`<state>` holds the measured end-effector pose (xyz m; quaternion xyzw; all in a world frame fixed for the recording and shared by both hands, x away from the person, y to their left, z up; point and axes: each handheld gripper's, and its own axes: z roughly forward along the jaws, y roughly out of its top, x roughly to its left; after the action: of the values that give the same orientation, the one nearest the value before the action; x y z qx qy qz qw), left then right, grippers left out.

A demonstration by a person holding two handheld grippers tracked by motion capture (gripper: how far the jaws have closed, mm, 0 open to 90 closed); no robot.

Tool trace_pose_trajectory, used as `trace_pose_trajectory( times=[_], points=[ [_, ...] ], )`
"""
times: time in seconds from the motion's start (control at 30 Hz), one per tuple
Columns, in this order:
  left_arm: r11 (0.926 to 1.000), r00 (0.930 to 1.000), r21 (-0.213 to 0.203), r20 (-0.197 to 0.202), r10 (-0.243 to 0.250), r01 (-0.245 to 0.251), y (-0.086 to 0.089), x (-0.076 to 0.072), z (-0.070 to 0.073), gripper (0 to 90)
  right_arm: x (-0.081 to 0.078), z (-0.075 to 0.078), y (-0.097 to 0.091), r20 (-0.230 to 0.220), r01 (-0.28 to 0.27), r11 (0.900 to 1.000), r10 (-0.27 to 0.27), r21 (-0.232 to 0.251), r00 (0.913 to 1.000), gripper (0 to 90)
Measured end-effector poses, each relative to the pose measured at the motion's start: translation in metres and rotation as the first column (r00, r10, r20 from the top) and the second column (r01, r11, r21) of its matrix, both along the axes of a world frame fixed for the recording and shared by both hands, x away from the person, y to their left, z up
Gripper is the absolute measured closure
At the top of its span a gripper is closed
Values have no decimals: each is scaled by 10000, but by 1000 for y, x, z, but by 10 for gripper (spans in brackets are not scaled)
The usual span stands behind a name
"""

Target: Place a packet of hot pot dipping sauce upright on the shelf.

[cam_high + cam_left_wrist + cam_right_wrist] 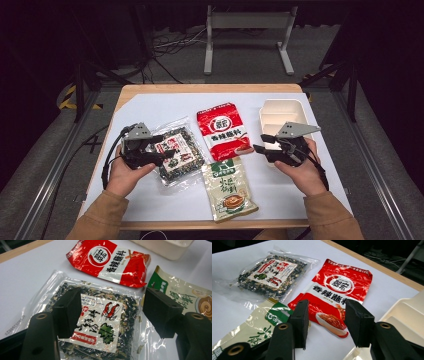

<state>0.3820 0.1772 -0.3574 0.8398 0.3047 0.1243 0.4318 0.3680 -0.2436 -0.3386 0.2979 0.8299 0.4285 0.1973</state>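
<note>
The left gripper (167, 146) hovers over the clear packet (176, 152) of dark dried bits, its jaws spread wide with nothing pinched; in the left gripper view the packet (100, 322) lies flat on the white sheet (25, 285) beneath and between the two jaws. Taking the red packet (222, 131) as the landmark, the clear packet lies just to its left, the green-and-cream packet (229, 187) lies just in front of it toward the person, and the cream tray (282, 112) stands to its right. The right gripper (263, 142) sits between the red packet and the tray, jaws spread and empty, aimed at the red packet's lower edge (332, 320) in the right gripper view.
</note>
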Motion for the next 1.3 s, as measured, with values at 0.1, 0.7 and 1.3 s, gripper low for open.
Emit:
trace_pose_trajectory(
  times=[0.1, 0.7, 1.3],
  points=[
    [9999, 9999, 18, 17, -106, 106, -3, -1, 1, 316, 0, -2, 4, -150, -186, 9998, 185, -110, 9997, 500],
    [9973, 9978, 452, -354, -560, 576, -10, -2, -2, 309, 6, -23, 32, -1216, -683, 9970, 636, -352, 9905, 405],
    [9965, 9974, 577, -440, -574, 599, -11, 0, -6, 307, 21, -74, 54, -1810, -631, 9878, 367, -1421, 9828, 385]
  ],
)
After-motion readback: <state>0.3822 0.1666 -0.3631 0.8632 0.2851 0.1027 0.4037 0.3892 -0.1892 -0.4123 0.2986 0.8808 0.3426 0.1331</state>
